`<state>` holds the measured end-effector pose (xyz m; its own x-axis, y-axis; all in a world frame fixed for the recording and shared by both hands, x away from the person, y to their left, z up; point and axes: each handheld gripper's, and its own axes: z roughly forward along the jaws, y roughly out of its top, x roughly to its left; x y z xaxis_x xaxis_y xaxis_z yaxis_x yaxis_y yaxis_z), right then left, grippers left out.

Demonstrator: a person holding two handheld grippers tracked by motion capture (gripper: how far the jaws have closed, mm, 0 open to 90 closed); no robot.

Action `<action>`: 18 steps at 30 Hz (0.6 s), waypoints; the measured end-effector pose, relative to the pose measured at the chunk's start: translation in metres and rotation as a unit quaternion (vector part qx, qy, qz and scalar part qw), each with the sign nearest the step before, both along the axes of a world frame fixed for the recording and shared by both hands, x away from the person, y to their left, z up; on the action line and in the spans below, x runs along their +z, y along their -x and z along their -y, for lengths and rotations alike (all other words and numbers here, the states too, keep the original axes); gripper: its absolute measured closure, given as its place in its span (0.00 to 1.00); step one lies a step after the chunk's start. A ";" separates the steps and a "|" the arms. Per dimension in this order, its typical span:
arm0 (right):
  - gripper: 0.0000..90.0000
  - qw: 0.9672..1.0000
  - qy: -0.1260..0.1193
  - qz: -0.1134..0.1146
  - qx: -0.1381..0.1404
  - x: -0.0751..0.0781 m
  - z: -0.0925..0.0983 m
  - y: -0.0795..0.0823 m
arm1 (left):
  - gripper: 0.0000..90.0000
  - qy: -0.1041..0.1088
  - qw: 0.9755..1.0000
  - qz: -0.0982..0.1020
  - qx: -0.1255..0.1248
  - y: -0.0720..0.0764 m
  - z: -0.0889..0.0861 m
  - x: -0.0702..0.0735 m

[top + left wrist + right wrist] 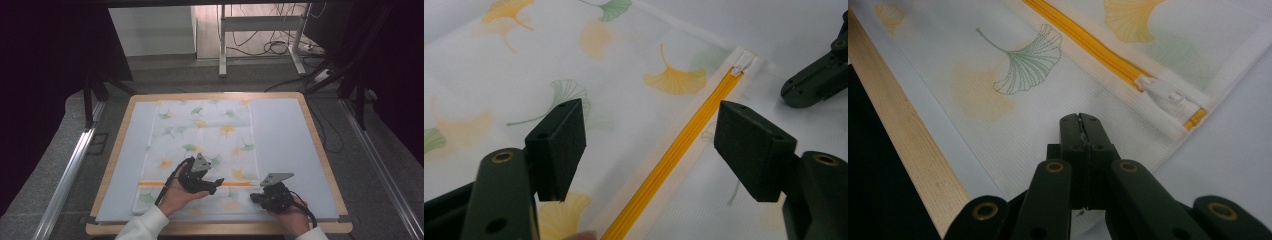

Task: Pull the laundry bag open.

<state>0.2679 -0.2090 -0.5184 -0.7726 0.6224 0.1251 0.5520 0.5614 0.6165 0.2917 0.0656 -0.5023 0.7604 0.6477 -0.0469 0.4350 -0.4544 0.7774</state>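
High view: mesh laundry bag (pixel 205 135) lies flat on the tabletop (pixel 285 125). Left hand-held gripper (pixel 651 145), jaws apart, straddles the orange zipper (pixel 674 150). Right hand-held gripper (pixel 1080 125), jaws together on nothing, sits near the slider (pixel 1165 92). Advisable: pin fabric beside the track, then grip the pull squarely.

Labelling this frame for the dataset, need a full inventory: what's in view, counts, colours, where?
Mesh bag: one, white with green and yellow leaf print, flat on the mat mid-table.
Zipper: one, orange, across the bag's near end; white pull at its right end.
Mat: one, pale blue, covers the tabletop.
Table: one, light wood edge round the mat.
Desk frame: one, white legs, on the floor beyond, cables beside it.
Left gripper: black, jaws open astride the zipper.
Right gripper: black, jaws shut, over the bag's near right corner.
Hands: two, white sleeves, near edge.
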 end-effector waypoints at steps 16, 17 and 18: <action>0.99 1.000 0.002 0.002 0.010 0.000 0.000 -0.001 | 0.35 0.016 0.999 0.001 -0.034 -0.008 0.031 0.010; 0.99 1.000 0.002 0.002 0.010 0.000 0.000 -0.001 | 0.36 0.015 0.999 0.000 -0.035 -0.008 0.033 0.011; 0.99 1.000 0.002 0.001 0.010 0.000 0.000 -0.001 | 0.36 0.012 0.999 0.001 -0.037 -0.009 0.036 0.011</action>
